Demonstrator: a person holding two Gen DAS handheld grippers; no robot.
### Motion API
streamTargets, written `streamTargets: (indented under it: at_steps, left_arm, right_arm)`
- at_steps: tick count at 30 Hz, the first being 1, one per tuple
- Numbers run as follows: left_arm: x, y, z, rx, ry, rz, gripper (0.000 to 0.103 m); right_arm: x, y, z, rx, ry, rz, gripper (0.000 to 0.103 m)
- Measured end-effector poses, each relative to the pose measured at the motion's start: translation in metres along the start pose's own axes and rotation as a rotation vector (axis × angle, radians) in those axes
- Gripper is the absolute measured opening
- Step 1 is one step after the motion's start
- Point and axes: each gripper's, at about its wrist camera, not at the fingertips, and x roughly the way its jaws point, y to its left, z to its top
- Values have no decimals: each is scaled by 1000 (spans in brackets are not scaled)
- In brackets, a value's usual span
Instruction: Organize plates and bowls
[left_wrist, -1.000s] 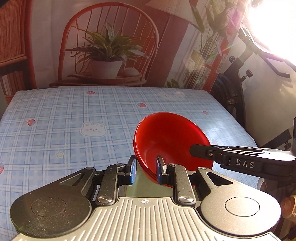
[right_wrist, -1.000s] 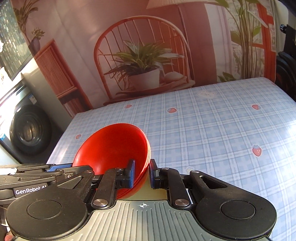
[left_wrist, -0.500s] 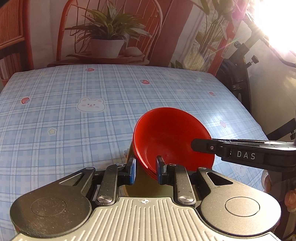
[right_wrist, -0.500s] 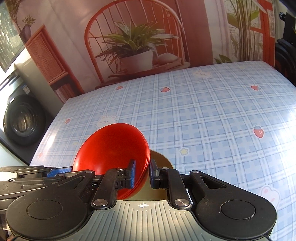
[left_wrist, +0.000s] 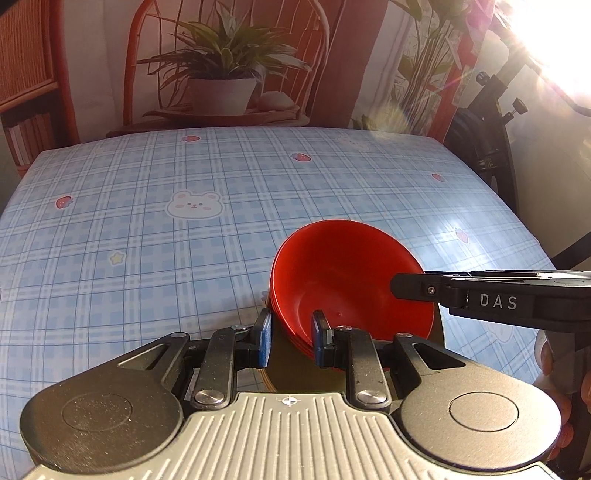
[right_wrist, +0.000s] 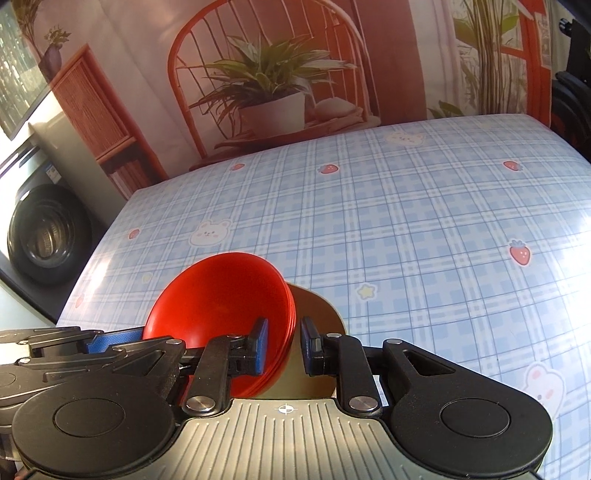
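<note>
Left gripper (left_wrist: 290, 341): fingers set narrow, straddling the near-left rim of the red bowls (left_wrist: 347, 280); one blue pad lies inside the rim, the other outside, and whether both pads press the rim cannot be told. Right gripper (right_wrist: 282, 345): fingers likewise narrow, straddling the near-right rim of the same red bowls (right_wrist: 221, 295), left pad inside the rim, right pad just outside with a small gap showing; firm contact cannot be told. Red bowls: a nested stack, several rim edges visible at the lip, tilted with the opening facing up and toward the cameras, held between the two grippers. In the left wrist view the right gripper enters from 3 o'clock, its black finger marked "DAS" reaching onto the far-right rim. Beneath the stack: a tan, rounded flat piece (right_wrist: 317, 332), mostly hidden, so what it is cannot be told. Surface (left_wrist: 155, 236): covered with a blue plaid cloth printed with bears, strawberries and stars, extending from the stack toward 12 o'clock. Beyond the surface at 12 o'clock: a backdrop (left_wrist: 229, 66) picturing a potted plant on a red chair. At 9 o'clock in the right wrist view: a washing machine (right_wrist: 44, 232).
</note>
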Motion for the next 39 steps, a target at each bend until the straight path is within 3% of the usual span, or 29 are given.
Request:
streamTargets:
  at_steps: [6, 10, 12, 14, 18, 23, 27, 33, 39]
  left_arm:
    - [-13, 1, 8, -14, -27, 36, 24]
    - [-34, 0, 19, -11, -86, 80, 29]
    - [-47, 0, 25, -12, -127, 101, 42]
    - [-63, 1, 29, -21, -177, 119, 46]
    - [-91, 2, 37, -41, -243, 170, 58]
    - [-133, -10, 44, 3, -348, 250, 69]
    - [-167, -18, 48, 6, -428, 283, 82]
    - [-212, -32, 52, -7, -512, 344, 84]
    - [-250, -49, 48, 21, -584, 353, 89]
  right_arm:
    - [-20, 1, 10, -28, -51, -11, 30]
    - [-44, 3, 21, -52, -113, -25, 35]
    - [-56, 5, 25, -62, -144, -28, 43]
    - [-71, 7, 30, -76, -183, -26, 56]
    - [-105, 13, 40, -107, -260, -29, 69]
    - [-148, 23, 50, -150, -348, -42, 103]
    - [-179, 30, 55, -168, -409, -56, 103]
    - [-218, 39, 55, -187, -486, -69, 103]
    - [-251, 47, 47, -187, -546, -94, 103]
